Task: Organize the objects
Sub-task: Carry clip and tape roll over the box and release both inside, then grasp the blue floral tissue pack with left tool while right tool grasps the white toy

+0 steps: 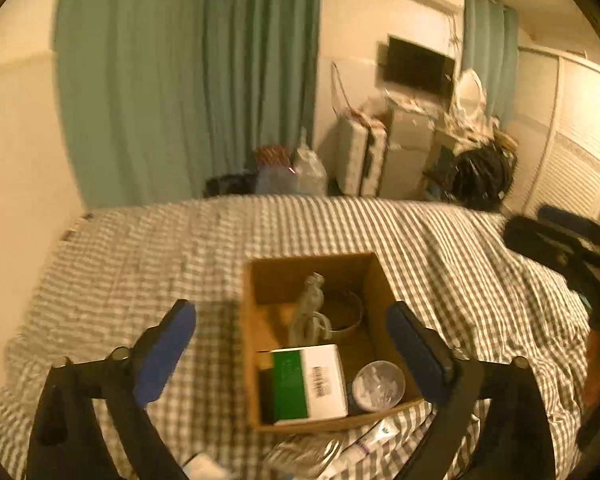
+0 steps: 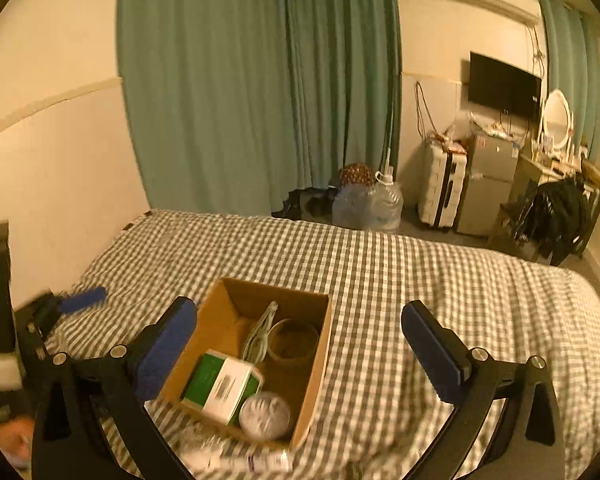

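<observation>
An open brown cardboard box [image 1: 374,304] sits on a bed covered by a grey-and-white checked sheet [image 1: 140,264], roughly in the middle of the near half of the bed. Inside the box, at its near end, lies a green-and-white rectangular carton with a barcode label [image 1: 310,384], and just beside it, toward the right corner, a round clear-lidded jar [image 1: 378,386]. Farther back in the box stands a roll of brown tape [image 1: 346,312] with a clear crinkled plastic packet [image 1: 310,308] leaning next to it.

The left hand-held gripper [image 1: 292,346] hangs above the box with its blue-padded fingers [image 1: 164,356] spread wide, one over the sheet to the left of the box and the other over the box's right wall; nothing is between them. The right hand-held gripper [image 2: 300,348] is likewise spread wide and empty, its left finger over the box's left edge and its right finger over bare sheet.

On the sheet just in front of the box lie a few small things: a white tube or packet with print [image 2: 268,460] and some crumpled clear wrapping [image 1: 304,454], too blurred to make out further.

Past the bed hang green curtains [image 2: 260,80]; a large clear water bottle [image 2: 370,204], a white suitcase [image 2: 442,184] and a wall-mounted black screen [image 2: 504,84] stand at the far side of the room
</observation>
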Motion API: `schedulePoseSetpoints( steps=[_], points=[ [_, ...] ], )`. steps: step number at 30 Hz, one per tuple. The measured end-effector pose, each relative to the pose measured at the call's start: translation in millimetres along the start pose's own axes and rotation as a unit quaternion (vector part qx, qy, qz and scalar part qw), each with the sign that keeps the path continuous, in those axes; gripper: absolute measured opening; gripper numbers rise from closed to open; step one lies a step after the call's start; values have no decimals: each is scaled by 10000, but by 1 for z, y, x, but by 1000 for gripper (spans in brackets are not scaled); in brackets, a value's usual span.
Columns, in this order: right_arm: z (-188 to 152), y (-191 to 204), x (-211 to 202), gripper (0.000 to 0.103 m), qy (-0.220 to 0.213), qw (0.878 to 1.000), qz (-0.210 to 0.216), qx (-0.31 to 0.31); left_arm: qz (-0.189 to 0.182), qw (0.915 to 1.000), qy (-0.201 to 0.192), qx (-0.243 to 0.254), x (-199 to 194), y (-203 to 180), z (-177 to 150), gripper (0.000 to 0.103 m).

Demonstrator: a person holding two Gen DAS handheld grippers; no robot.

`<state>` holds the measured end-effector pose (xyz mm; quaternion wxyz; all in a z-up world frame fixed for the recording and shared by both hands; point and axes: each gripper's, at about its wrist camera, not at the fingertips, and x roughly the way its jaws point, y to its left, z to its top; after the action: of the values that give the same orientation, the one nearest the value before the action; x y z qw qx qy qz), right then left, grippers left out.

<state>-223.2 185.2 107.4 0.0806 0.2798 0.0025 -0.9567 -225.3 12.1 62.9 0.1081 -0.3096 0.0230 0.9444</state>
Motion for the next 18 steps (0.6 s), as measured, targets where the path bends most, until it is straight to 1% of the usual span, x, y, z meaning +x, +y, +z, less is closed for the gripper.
schedulePoseSetpoints(
  steps=[2,4,7,9,11,14,18],
  points=[
    [-7,9,-27,103,-48,9999,-5,-122,174,9997,-147,-92,-31,13,-6,103],
    [-19,19,-54,103,-104,9997,-38,-209,380,9988,-253,-183,-56,26,-18,103],
    [-41,31,-79,103,-131,9995,0,-276,674,9966,-347,-328,-91,49,-44,103],
    [-57,39,-88,103,-78,9995,35,-301,793,9953,-323,-459,-104,63,-61,103],
    [-75,47,-91,103,18,9995,117,-302,881,9940,-287,-583,-112,78,-78,103],
    [-104,60,-80,103,255,9990,242,-268,1019,9918,-165,-757,-113,96,-110,103],
    [-144,73,-43,103,692,9968,308,-239,1095,9905,19,-826,-92,110,-145,103]
  ],
)
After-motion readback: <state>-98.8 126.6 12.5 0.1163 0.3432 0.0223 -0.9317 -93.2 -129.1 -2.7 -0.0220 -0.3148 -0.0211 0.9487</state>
